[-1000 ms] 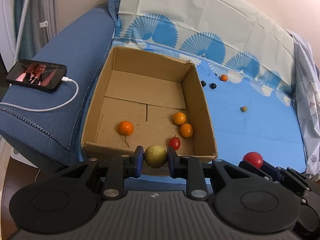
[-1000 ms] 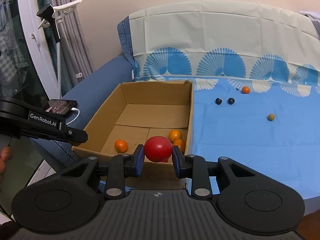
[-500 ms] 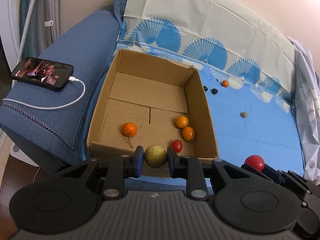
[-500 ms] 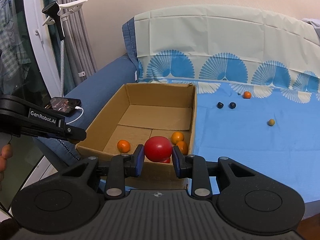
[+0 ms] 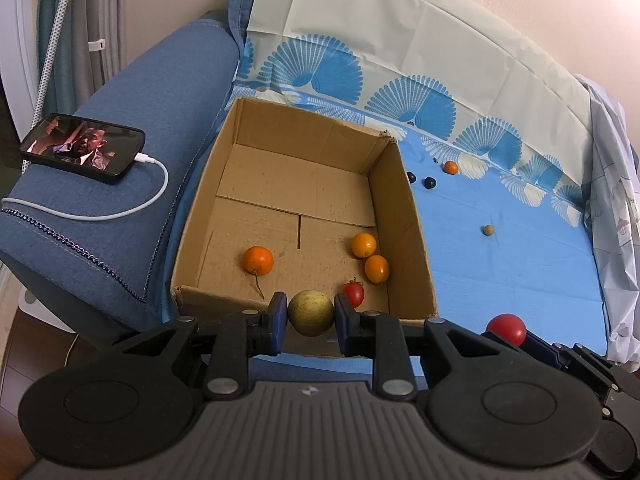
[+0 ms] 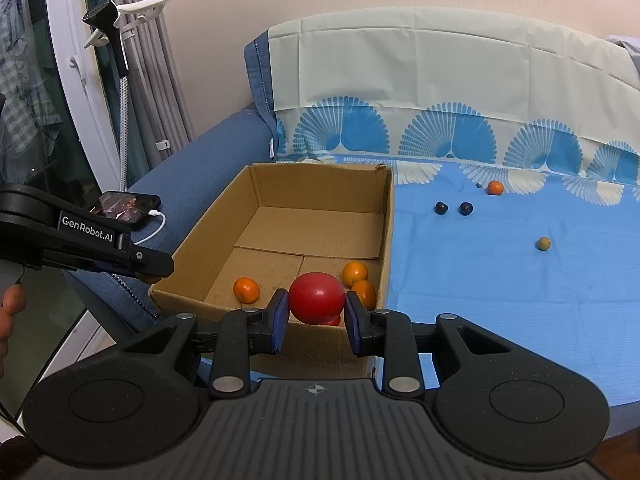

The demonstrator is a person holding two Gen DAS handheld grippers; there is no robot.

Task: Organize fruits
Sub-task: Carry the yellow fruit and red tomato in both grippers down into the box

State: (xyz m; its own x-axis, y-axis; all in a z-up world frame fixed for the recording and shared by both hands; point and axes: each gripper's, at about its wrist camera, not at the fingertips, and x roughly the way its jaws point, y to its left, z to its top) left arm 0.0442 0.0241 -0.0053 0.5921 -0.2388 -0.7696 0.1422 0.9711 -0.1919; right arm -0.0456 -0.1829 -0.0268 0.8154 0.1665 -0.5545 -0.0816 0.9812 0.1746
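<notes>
My left gripper is shut on a round yellow-green fruit, held just above the near wall of an open cardboard box. On the box floor lie three oranges and a small red fruit. In the right wrist view, the right gripper is shut on a red tomato, over the near right corner of the box. Loose on the blue cloth are two dark fruits, a small orange and a brownish fruit.
A phone with a white cable lies on the blue sofa arm left of the box. The patterned cloth runs up the sofa back. A window and a clip stand are at the left. A person's fingers show at the left edge.
Both grippers stay shut on their fruits in much the same place. The views have shifted only slightly.
</notes>
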